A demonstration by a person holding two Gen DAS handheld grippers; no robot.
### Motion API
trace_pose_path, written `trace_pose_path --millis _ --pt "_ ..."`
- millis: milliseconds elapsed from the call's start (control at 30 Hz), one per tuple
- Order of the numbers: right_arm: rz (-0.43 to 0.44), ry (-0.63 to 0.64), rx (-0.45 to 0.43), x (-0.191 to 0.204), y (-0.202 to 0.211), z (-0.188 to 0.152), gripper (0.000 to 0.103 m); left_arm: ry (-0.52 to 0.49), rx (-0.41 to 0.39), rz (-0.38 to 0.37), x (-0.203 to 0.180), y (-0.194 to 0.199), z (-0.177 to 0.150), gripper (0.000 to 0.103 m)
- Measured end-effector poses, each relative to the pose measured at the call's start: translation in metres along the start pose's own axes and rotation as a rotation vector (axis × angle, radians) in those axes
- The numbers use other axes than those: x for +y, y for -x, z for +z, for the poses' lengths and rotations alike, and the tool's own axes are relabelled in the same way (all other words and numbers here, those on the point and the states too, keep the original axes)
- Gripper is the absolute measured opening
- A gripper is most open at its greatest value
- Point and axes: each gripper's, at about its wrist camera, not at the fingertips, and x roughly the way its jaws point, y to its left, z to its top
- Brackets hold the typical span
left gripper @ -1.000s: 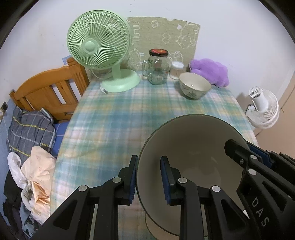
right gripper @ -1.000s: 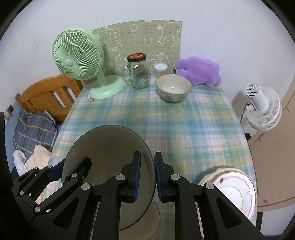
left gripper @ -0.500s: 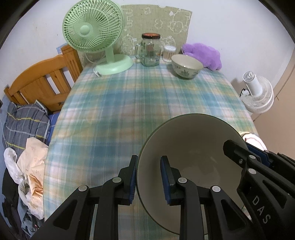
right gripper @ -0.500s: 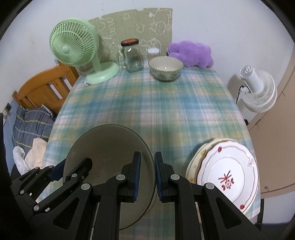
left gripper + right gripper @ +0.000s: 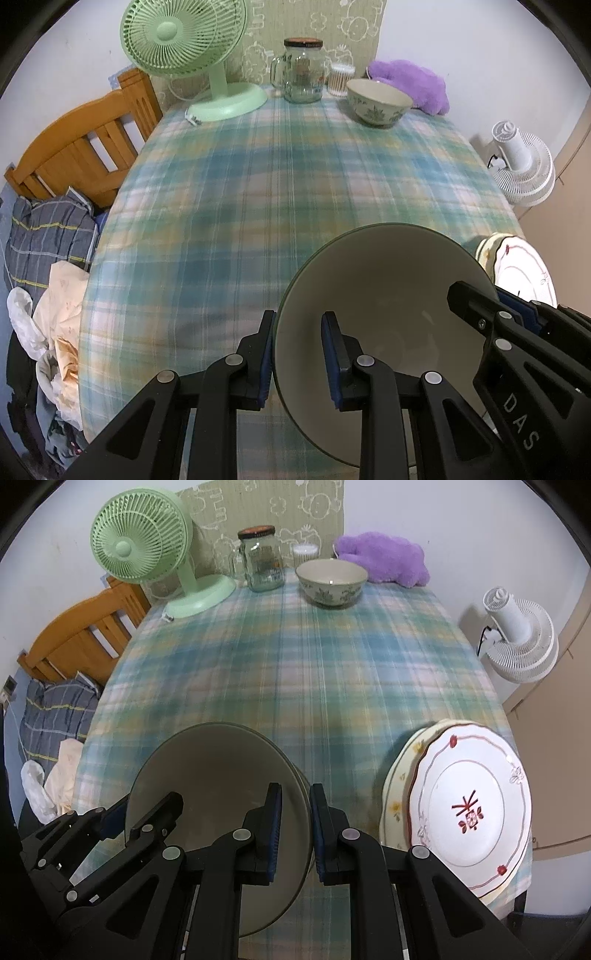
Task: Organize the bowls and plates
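A large bowl [image 5: 388,291], cream inside with a dark green rim, hangs low over the near edge of the plaid table [image 5: 266,192]. My left gripper [image 5: 297,332] is shut on its left rim, one pad inside and one outside. My right gripper [image 5: 295,805] is shut on the opposite rim of the same bowl [image 5: 214,775]. Each gripper shows in the other's view: the right gripper [image 5: 487,295] and the left gripper [image 5: 144,808]. A small floral bowl [image 5: 331,581] stands at the far end. A stack of plates [image 5: 469,805] lies at the near right corner, right of the bowl.
At the table's far end stand a green fan [image 5: 184,40], a glass jar [image 5: 303,74], a small white cup [image 5: 341,77] and a purple plush [image 5: 410,85]. A wooden frame [image 5: 77,147] and clothes lie to the left, a white fan [image 5: 517,642] on the right.
Both grippers have sunk toward the table with the large bowl still gripped and tipped further down. The plate stack has come into view at the right.
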Motion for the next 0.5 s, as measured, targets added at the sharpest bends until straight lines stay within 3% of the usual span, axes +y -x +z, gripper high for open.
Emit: trace_pose_path --millis 500 --pt "-0.042 -0.003 0.005 -0.001 -0.024 -0.002 0.019 -0.012 0.039 -0.005 -0.003 -0.025 -0.001 0.022"
